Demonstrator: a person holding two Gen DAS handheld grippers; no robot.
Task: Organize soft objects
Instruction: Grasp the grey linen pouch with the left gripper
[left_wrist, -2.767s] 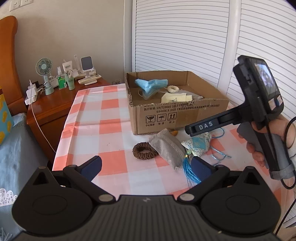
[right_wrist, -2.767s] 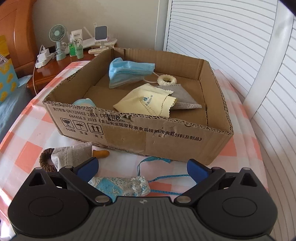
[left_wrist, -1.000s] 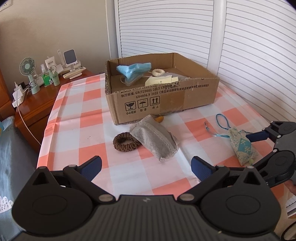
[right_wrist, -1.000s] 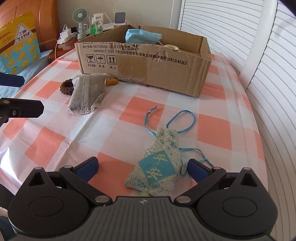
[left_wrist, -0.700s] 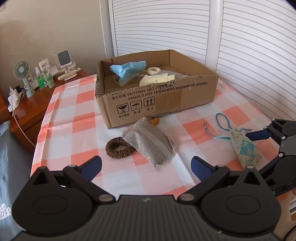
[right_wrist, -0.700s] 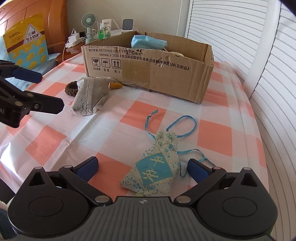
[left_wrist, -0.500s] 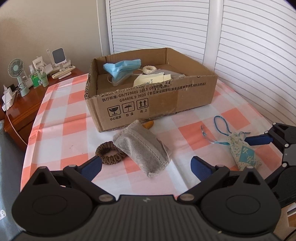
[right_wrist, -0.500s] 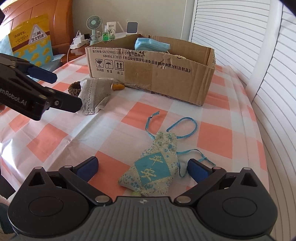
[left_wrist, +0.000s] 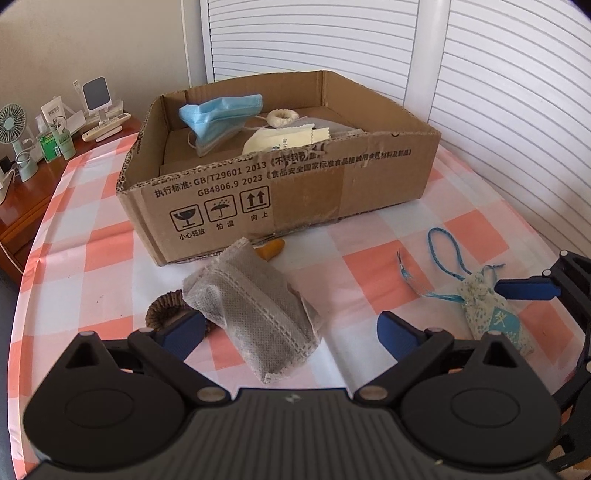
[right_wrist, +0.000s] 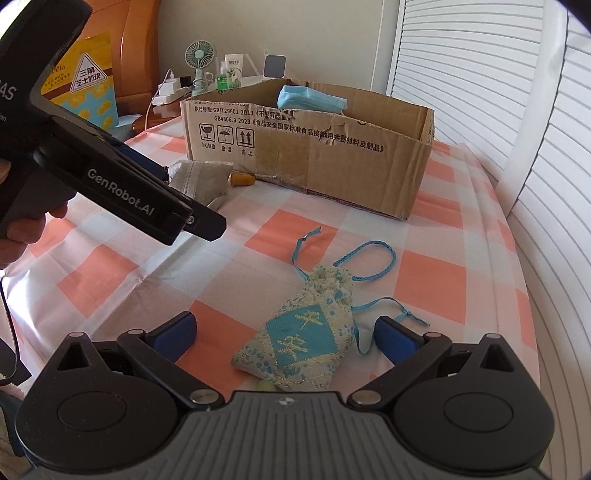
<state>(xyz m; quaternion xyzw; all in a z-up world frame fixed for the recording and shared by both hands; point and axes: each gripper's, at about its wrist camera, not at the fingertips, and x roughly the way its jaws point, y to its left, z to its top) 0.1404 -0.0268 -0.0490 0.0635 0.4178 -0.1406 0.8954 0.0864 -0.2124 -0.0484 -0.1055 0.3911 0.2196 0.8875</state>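
Left gripper (left_wrist: 288, 330) now nearer grey pouch (left_wrist: 255, 314), wide jaws closing, pouch between, untouched.

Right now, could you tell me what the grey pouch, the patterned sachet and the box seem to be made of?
Grey pouch: probably matte non-woven fabric, judging by its dimpled texture and stitched seams. Patterned sachet: looks like woven brocade with a slight sheen, plus braided blue cord. Box: plain brown corrugated cardboard, with fluting visible along its cut rim.
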